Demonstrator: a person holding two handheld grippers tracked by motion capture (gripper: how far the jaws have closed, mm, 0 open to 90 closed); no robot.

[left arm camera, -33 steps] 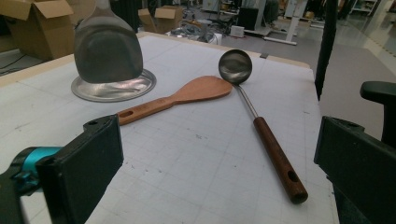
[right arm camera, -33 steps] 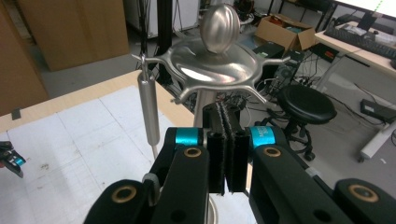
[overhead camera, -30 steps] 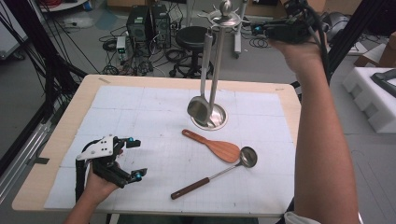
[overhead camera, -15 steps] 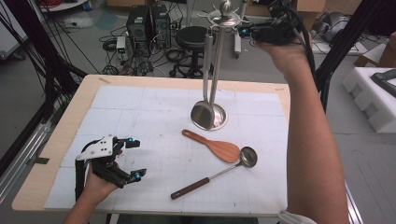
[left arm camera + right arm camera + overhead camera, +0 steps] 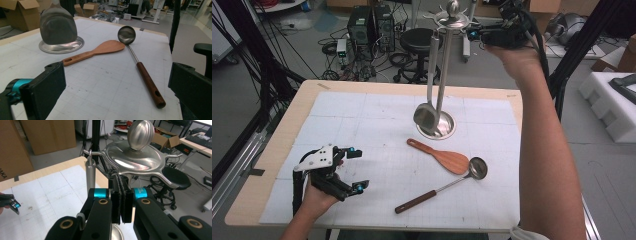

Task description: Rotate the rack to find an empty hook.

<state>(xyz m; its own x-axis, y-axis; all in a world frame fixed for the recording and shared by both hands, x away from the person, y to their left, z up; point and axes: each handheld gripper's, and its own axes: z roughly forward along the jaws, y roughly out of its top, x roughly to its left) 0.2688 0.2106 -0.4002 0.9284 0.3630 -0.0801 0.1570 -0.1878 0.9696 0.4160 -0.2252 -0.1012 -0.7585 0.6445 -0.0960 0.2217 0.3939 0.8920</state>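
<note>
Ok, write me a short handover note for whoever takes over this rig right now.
Left gripper: open, empty, resting on the white gridded mat.
Right gripper: shut, empty, raised beside the top of the steel utensil stand.
Done: a steel spatula hangs from a stand hook.
Left: the wooden rice paddle and the wooden-handled steel ladle lie on the mat, probably to be hung next.
</note>
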